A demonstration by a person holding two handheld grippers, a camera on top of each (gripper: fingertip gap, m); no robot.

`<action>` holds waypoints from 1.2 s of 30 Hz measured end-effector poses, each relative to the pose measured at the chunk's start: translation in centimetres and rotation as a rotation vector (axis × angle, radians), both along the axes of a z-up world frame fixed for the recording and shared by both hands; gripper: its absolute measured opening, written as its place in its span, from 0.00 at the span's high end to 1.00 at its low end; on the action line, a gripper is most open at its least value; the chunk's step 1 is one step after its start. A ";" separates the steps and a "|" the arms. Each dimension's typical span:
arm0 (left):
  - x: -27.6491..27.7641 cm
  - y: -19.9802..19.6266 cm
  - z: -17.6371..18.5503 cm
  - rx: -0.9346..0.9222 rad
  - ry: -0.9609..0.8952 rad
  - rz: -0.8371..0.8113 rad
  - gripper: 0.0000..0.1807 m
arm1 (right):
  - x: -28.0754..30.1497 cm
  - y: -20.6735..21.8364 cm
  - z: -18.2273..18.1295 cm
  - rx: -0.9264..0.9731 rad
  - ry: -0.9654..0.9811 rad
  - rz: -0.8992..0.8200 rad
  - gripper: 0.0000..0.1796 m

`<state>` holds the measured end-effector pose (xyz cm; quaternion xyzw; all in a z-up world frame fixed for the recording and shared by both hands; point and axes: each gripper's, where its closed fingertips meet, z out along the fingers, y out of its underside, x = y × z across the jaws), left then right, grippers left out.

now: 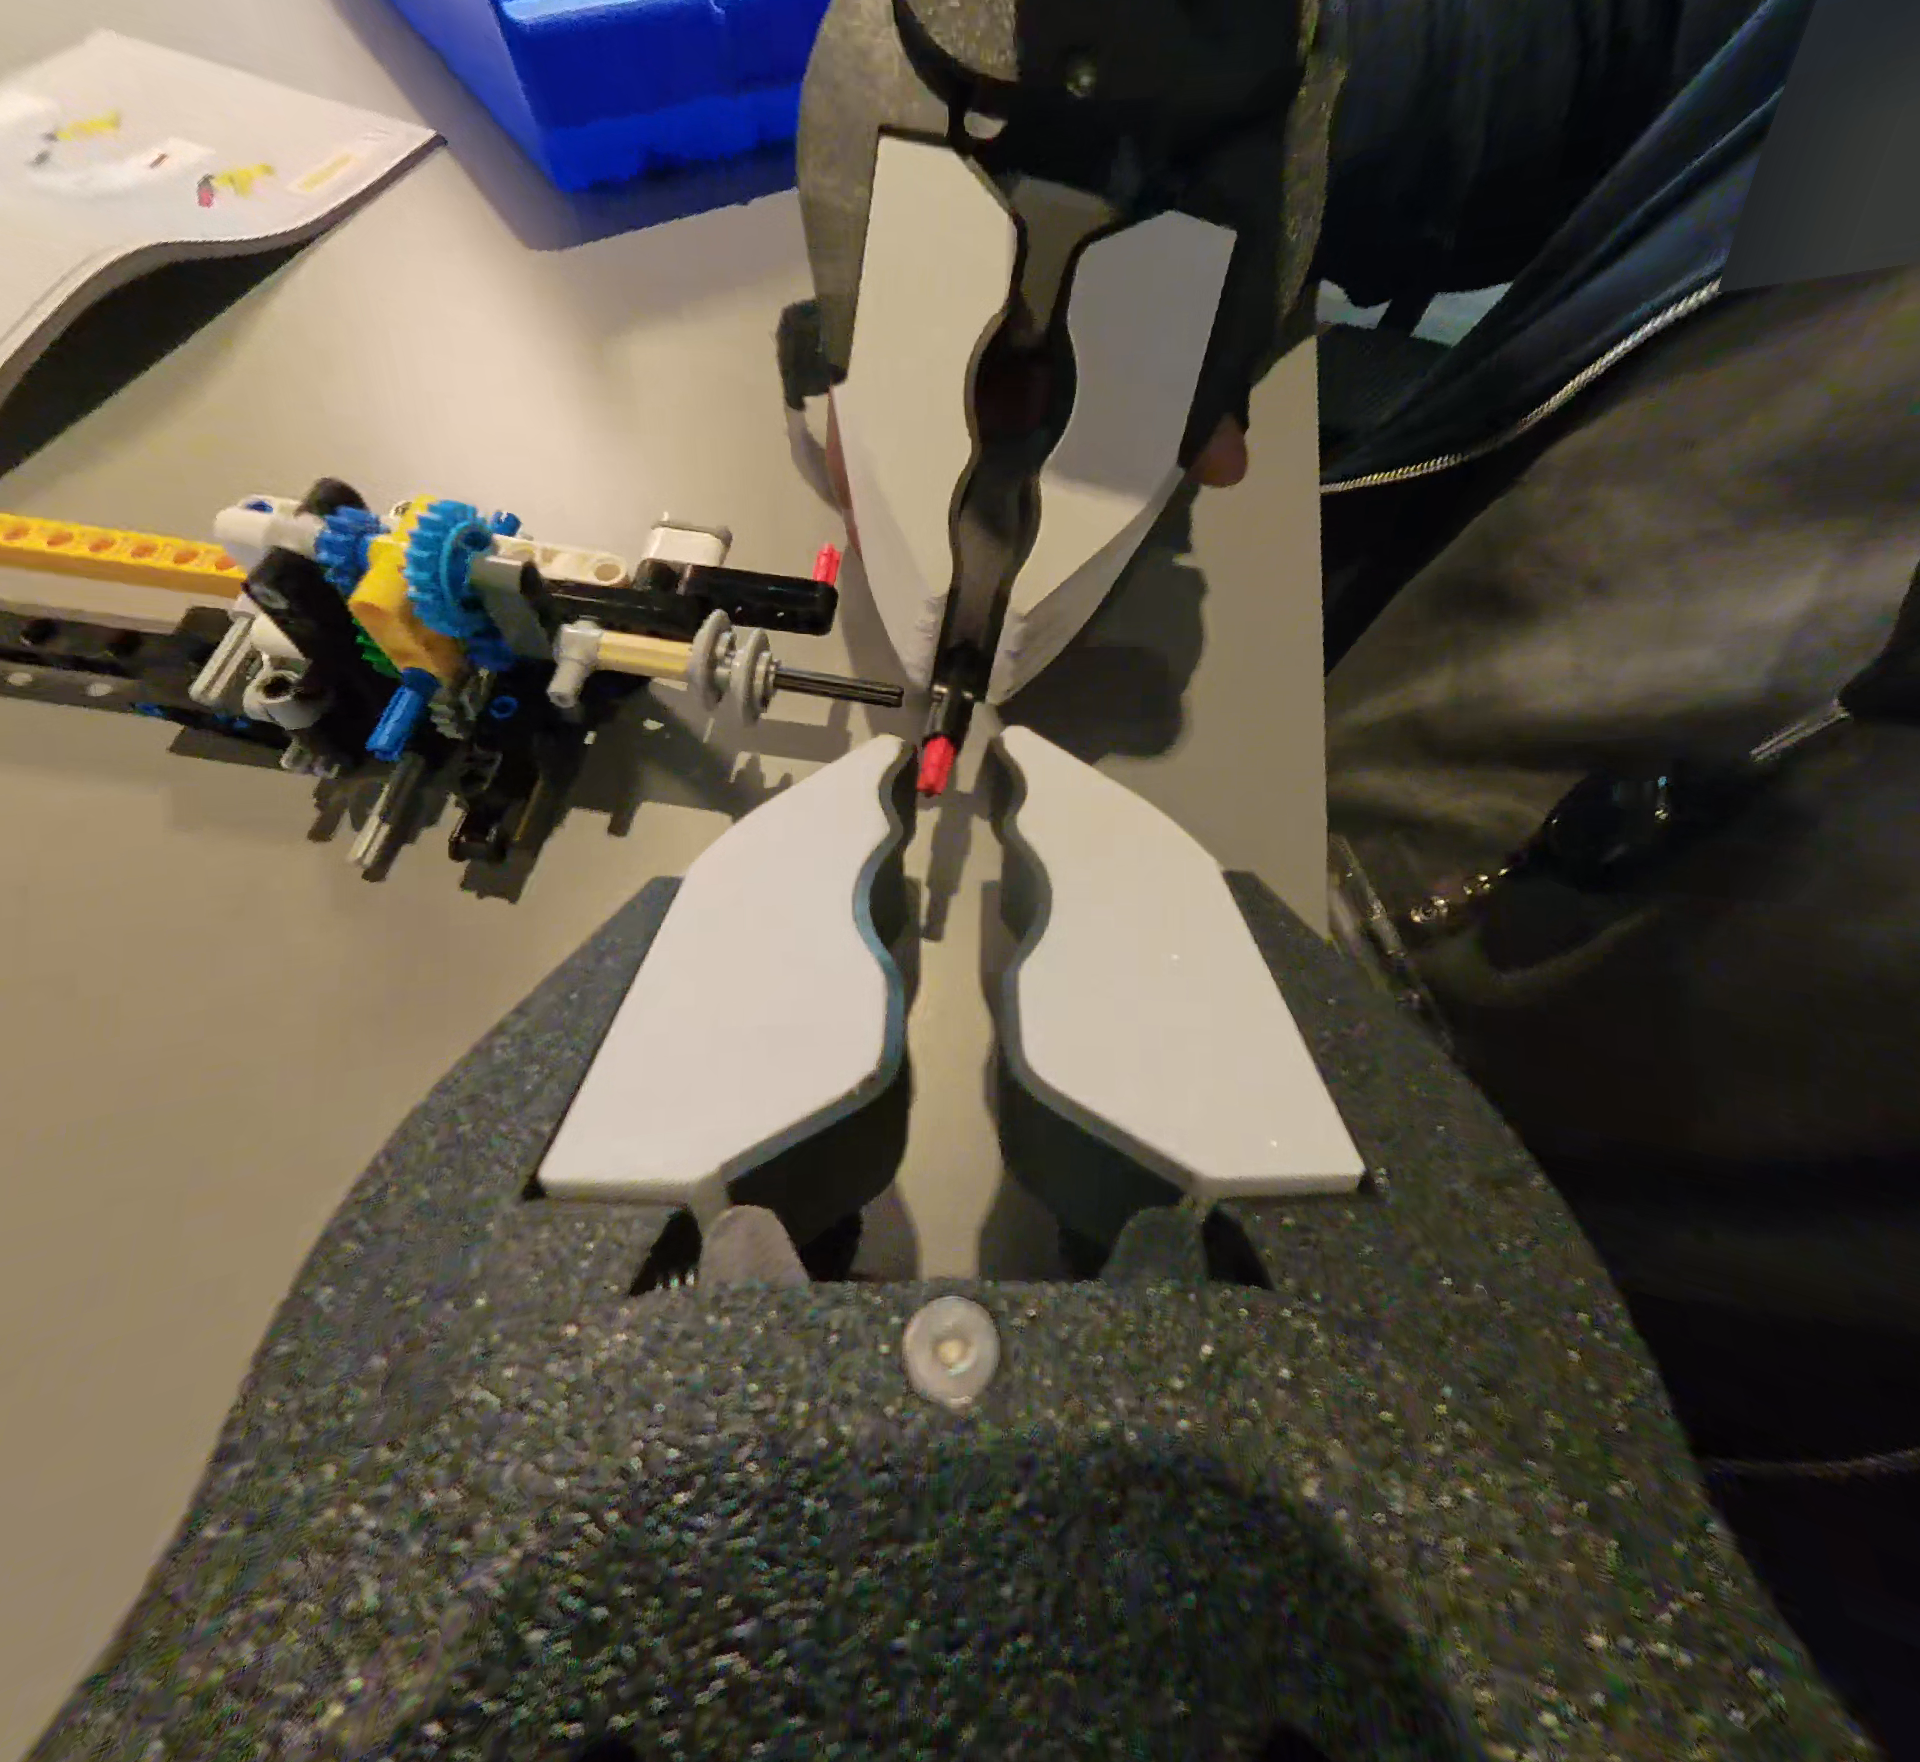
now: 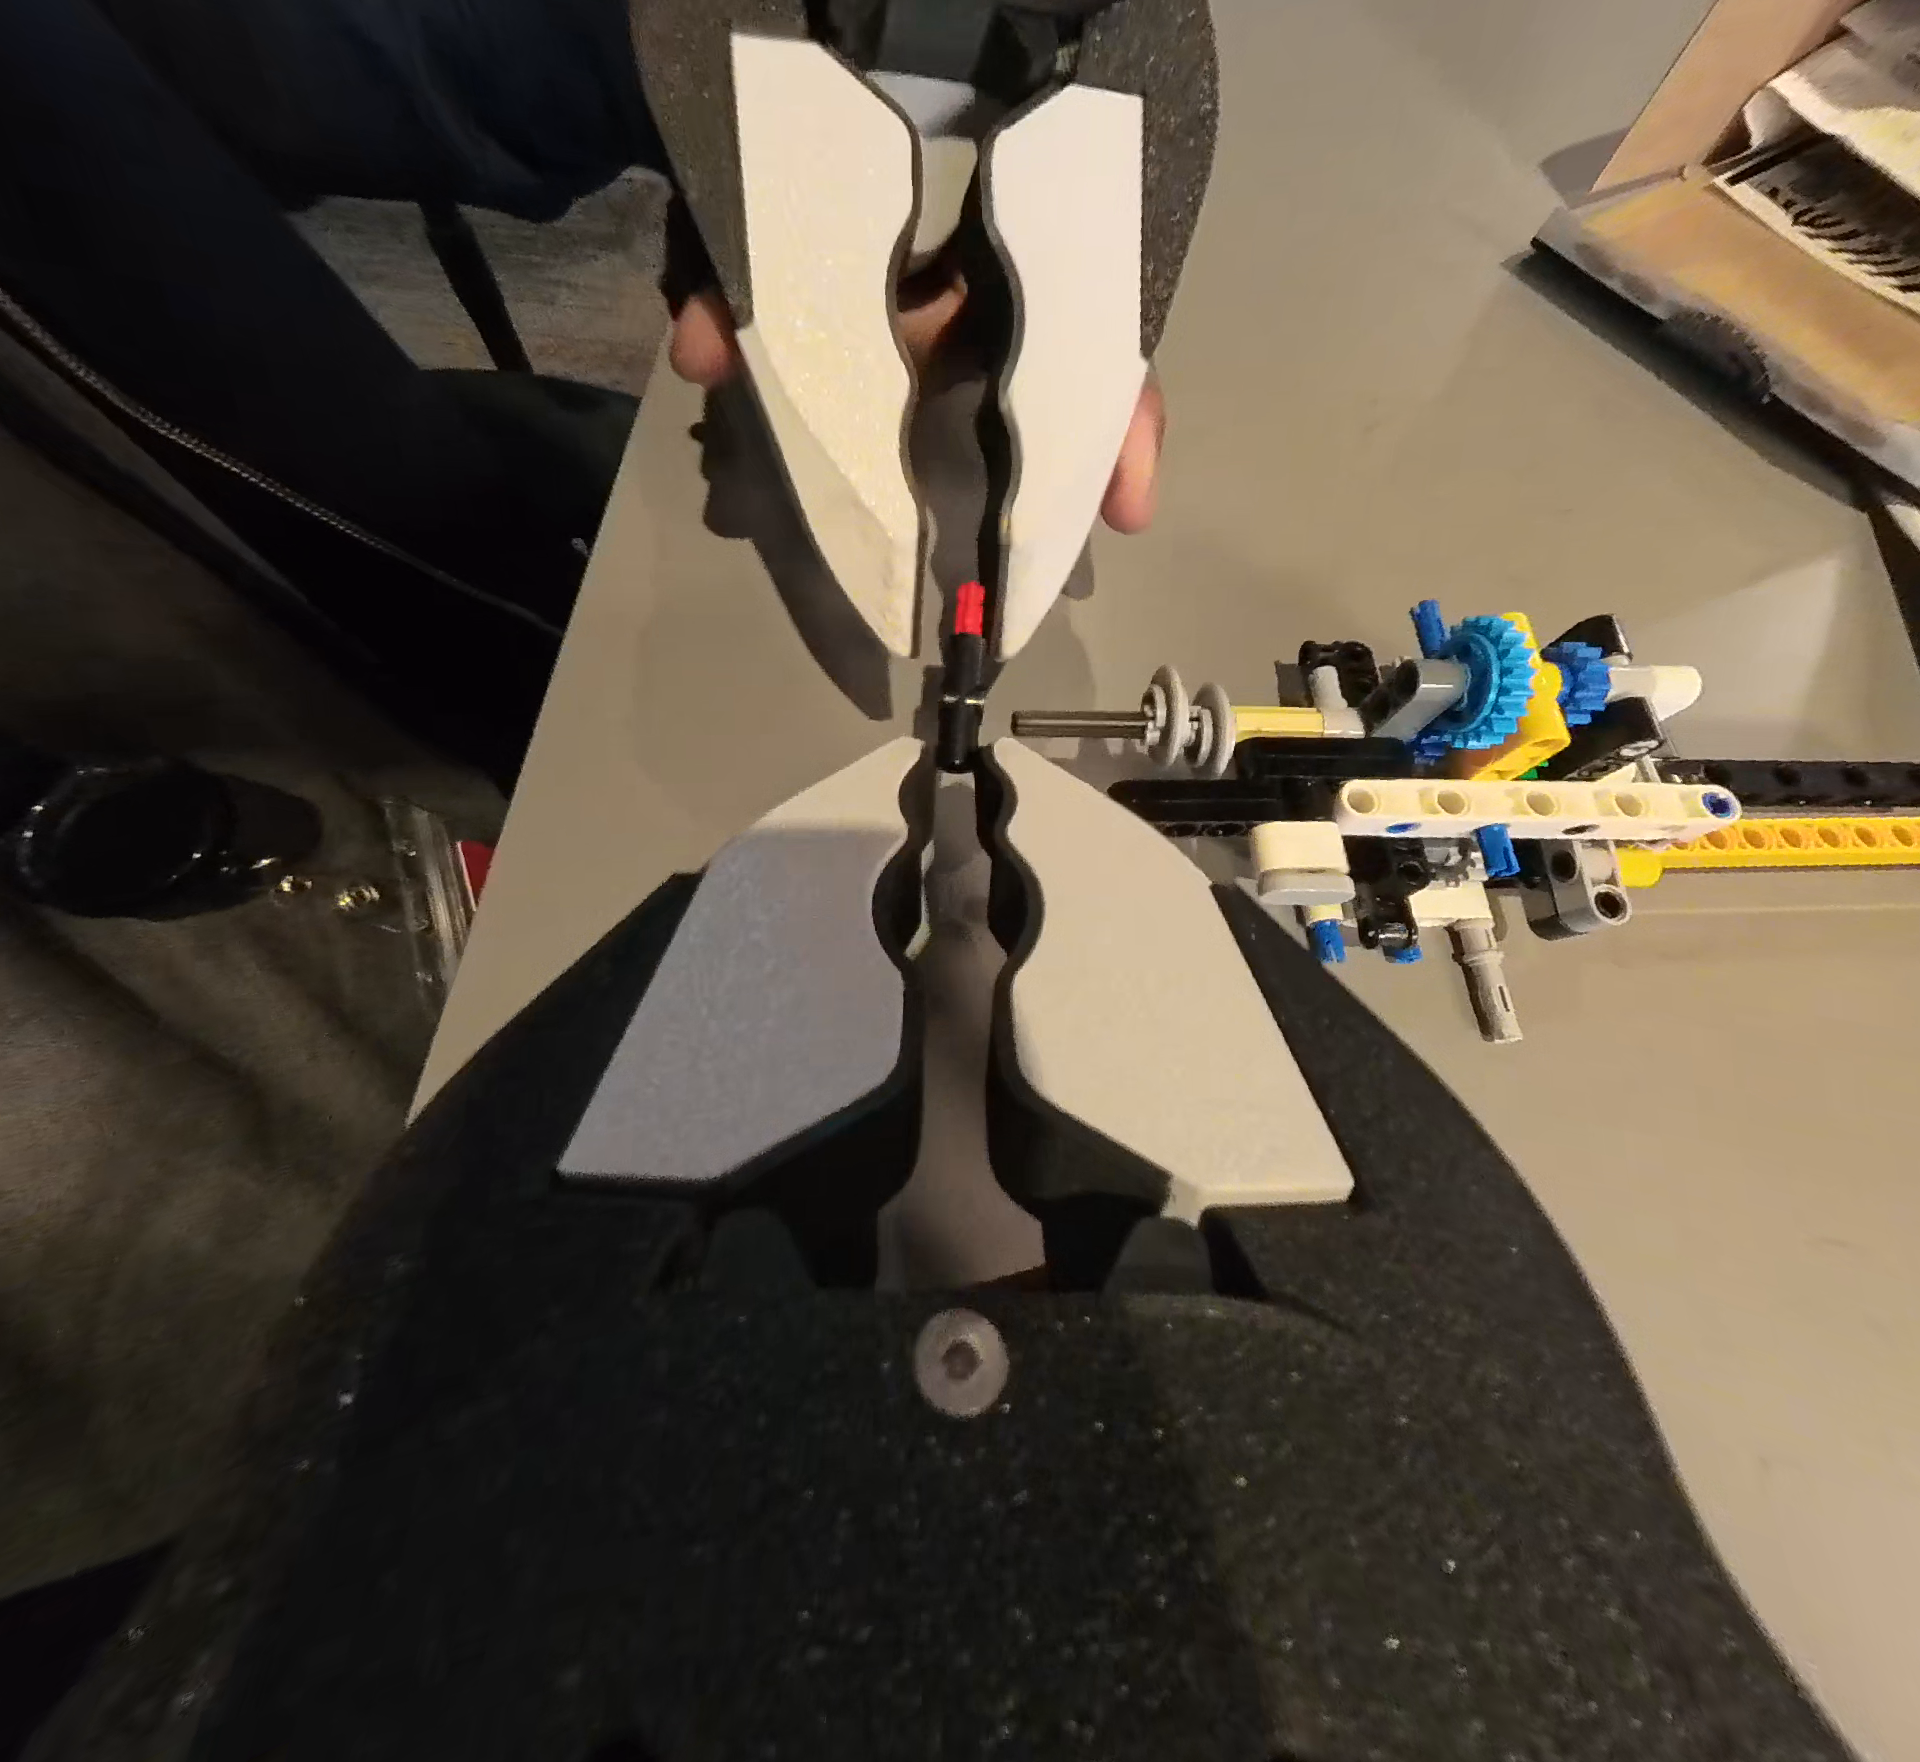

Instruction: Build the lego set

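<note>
My right gripper [image 2: 956, 756] is shut on a small black connector [image 2: 957, 725] with a red pin [image 2: 968, 608] sticking out of its far end. My left gripper [image 1: 951, 741] faces it tip to tip. Its fingers are narrowly apart, with the red pin [image 1: 935, 765] in the gap between them. In the left wrist view the right gripper [image 1: 971, 673] comes down from the top holding the connector [image 1: 956, 686]. The part-built lego assembly [image 1: 468, 611] lies on the grey table beside the grippers. Its black axle [image 1: 842, 686] points at the connector. The assembly also shows in the right wrist view [image 2: 1455, 777].
A blue parts bin [image 1: 665, 50] with several loose pieces stands at the back, with an open instruction booklet [image 1: 177, 185] to its left. A cardboard box [image 2: 1766, 154] sits at the far right. A person in a dark jacket [image 1: 1610, 777] is at the table edge [image 1: 1322, 673]. Less than 4 cm separates the two grippers' tips.
</note>
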<state>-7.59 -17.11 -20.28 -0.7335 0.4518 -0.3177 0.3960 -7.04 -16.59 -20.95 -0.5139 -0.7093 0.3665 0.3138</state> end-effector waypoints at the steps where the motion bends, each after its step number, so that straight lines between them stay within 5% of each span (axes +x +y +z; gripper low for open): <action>1: 0.0 0.1 -0.1 0.015 0.018 -0.004 0.94 | 0.0 0.0 -0.1 0.001 -0.006 0.001 0.96; 19: 0.0 0.6 -0.1 0.100 0.049 -0.001 0.96 | 1.0 0.8 0.3 0.112 0.007 -0.084 0.94; 31: 0.0 0.7 -0.3 0.090 0.064 -0.008 0.96 | 0.8 2.6 1.2 0.223 0.045 -0.178 0.70; 36: 0.0 0.8 -0.5 0.085 0.074 -0.008 0.96 | -0.2 2.2 1.7 0.258 0.057 -0.110 0.69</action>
